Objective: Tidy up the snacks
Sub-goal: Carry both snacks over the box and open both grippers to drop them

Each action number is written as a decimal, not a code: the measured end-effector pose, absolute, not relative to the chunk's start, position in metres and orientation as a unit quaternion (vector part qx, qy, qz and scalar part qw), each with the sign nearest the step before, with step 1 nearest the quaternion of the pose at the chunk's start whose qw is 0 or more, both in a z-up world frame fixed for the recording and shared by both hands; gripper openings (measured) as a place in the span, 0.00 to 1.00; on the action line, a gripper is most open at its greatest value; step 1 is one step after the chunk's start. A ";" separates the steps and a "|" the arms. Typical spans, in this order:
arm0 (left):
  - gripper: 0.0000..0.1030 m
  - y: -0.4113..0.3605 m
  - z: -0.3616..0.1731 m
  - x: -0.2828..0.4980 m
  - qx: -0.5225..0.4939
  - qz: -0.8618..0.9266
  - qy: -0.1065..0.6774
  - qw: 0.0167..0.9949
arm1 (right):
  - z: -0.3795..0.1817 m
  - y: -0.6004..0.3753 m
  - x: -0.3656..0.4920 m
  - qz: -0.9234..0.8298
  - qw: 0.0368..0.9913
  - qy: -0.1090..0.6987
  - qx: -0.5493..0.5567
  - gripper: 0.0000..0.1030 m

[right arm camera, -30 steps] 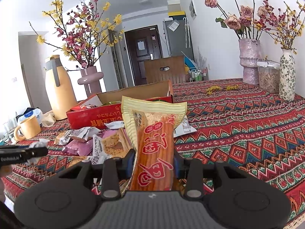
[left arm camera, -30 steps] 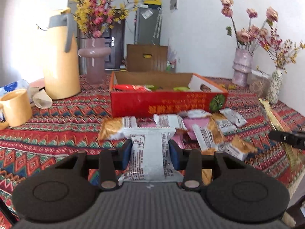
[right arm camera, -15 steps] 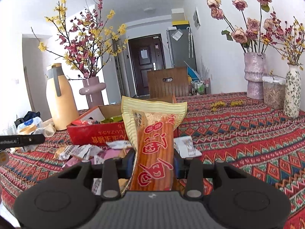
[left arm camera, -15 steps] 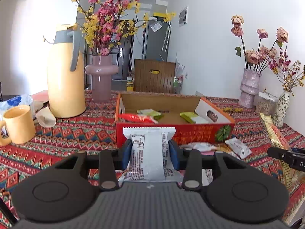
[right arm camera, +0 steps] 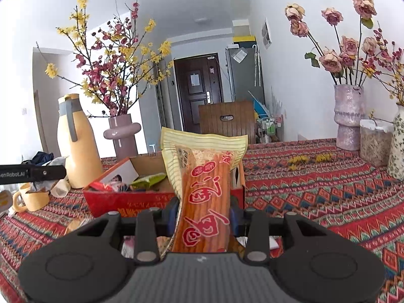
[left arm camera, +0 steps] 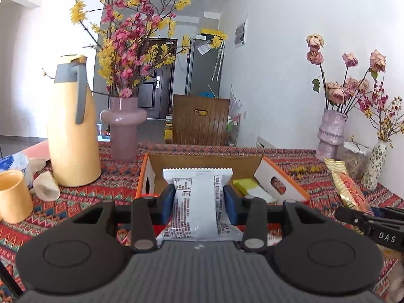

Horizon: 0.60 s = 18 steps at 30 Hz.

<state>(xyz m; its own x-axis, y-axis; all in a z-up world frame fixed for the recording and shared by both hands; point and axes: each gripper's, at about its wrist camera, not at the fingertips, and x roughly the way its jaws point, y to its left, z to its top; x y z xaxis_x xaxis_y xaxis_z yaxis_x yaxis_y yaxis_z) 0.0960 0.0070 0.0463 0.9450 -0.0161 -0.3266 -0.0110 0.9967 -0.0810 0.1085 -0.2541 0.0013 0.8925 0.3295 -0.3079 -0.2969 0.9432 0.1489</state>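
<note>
Snacks are mid-carry to the red box [left arm camera: 149, 176] at the counter's [right arm camera: 315, 189] middle: the left gripper [left arm camera: 199, 202] has its jaws clamped on a white packet [left arm camera: 197, 202], the right gripper [right arm camera: 204, 214] on an orange stick pack [right arm camera: 204, 197]. Next, I judge, each must reach over the near wall, then let go. Only the right view shows loose wrappers near the box; the left shows its yellow-green packs inside

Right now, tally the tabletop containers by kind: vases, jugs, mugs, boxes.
Vases: 3 (mauve vase, lilac vase, floral vase)
Jugs: 1 (yellow jug)
Mugs: 1 (yellow mug)
Boxes: 1 (red box)
Total: 6
</note>
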 end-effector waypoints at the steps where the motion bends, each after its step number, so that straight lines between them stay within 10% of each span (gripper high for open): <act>1: 0.40 0.006 0.049 0.101 -0.040 0.000 0.164 0.986 | 0.003 -0.253 0.113 0.161 0.972 0.165 0.050 0.36; 18: 0.40 0.005 0.057 0.190 -0.045 0.012 0.165 0.985 | 0.039 -0.225 0.219 0.152 0.974 0.167 0.032 0.36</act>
<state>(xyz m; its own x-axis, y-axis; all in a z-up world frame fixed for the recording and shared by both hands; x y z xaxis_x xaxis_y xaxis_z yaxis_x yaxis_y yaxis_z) 0.1895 0.0048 0.0568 0.9452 0.0080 -0.3264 -0.0375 0.9958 -0.0840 0.2185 -0.2245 0.0389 0.8985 0.3060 -0.3146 -0.2845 0.9520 0.1134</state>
